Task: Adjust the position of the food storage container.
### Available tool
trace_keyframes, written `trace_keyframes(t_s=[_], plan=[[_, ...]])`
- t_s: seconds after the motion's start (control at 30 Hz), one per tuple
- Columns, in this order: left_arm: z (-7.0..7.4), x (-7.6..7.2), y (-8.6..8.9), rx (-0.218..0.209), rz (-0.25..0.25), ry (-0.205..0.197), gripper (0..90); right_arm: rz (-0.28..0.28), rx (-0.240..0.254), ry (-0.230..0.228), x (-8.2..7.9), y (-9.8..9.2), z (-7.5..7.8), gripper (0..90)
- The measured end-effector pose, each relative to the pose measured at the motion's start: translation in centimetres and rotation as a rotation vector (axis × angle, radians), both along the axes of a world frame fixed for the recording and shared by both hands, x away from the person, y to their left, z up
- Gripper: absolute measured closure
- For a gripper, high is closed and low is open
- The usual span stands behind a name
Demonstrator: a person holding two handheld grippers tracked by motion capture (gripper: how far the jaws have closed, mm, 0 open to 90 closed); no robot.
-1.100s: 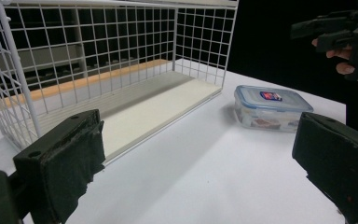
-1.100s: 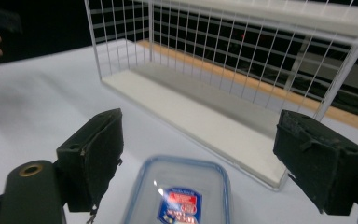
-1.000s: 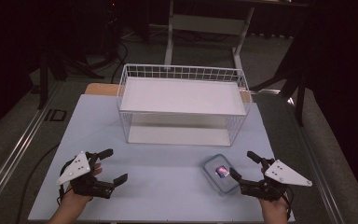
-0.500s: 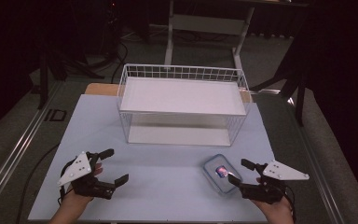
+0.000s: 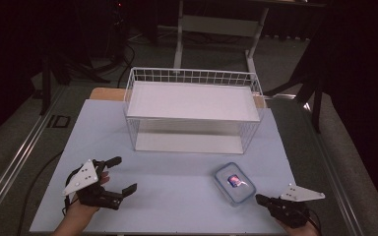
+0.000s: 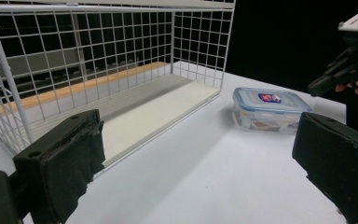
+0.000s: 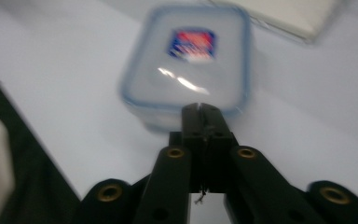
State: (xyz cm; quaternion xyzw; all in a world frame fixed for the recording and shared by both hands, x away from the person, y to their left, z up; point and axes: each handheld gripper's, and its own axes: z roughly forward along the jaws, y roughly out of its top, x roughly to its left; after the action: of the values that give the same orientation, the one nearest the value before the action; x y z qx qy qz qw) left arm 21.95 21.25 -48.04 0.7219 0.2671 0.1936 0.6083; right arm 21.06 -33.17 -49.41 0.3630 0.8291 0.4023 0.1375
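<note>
- Label [image 7: 193,43], red and blue, on the lid of the box [image 7: 186,65] just ahead of the right gripper [image 7: 201,109]: print blurred, not legible.
- Same label, seen between the left gripper's jaws: too small to read.
- No other text, number or sign readable.

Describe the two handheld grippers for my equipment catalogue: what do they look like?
Both are black. The left gripper carries a pale grey three-cornered plate on top, and a dark cable trails from it off the table edge. Its fingers are blocky, black, with worn padded faces. The right gripper bears the same kind of plate; in its own view, brass-coloured fasteners dot the black linkage behind its fingers.
</note>
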Motion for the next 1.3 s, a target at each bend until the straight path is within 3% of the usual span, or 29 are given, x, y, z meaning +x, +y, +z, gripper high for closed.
trace_keyframes(t_s=[0.13, 0.3, 0.4, 0.73, 0.87, 1.0, 1.3], plan=[[0.0, -0.1, -0.1, 0.009, -0.004, -0.005, 3.0, 0.001, -0.059, 0.045, 0.7, 0.3, -0.9, 90.0], [0.0, 0.0, -0.1, 0.008, -0.007, 0.000, 3.0, -0.009, -0.066, 0.084, 1.5, 0.6, -1.6, 90.0], [-0.1, 0.1, -0.2, 0.011, -0.010, 0.000, 3.0, -0.020, -0.051, 0.087, 2.4, 0.6, -1.5, 90.0], [-0.3, 0.0, -0.4, 0.016, -0.019, 0.007, 3.0, -0.025, -0.089, 0.080, 6.0, 2.2, -2.5, 90.0], [-0.2, -0.1, -0.4, 0.021, -0.020, 0.005, 3.0, -0.068, -0.092, 0.073, 5.9, 1.7, -2.3, 90.0], [-0.2, -0.2, -0.4, 0.022, -0.020, 0.002, 3.0, -0.051, -0.116, 0.070, 5.2, 1.9, -2.4, 90.0], [-0.3, -0.1, -0.5, 0.024, -0.026, 0.010, 3.0, -0.054, -0.144, 0.072, 7.7, 3.0, -2.3, 90.0]])
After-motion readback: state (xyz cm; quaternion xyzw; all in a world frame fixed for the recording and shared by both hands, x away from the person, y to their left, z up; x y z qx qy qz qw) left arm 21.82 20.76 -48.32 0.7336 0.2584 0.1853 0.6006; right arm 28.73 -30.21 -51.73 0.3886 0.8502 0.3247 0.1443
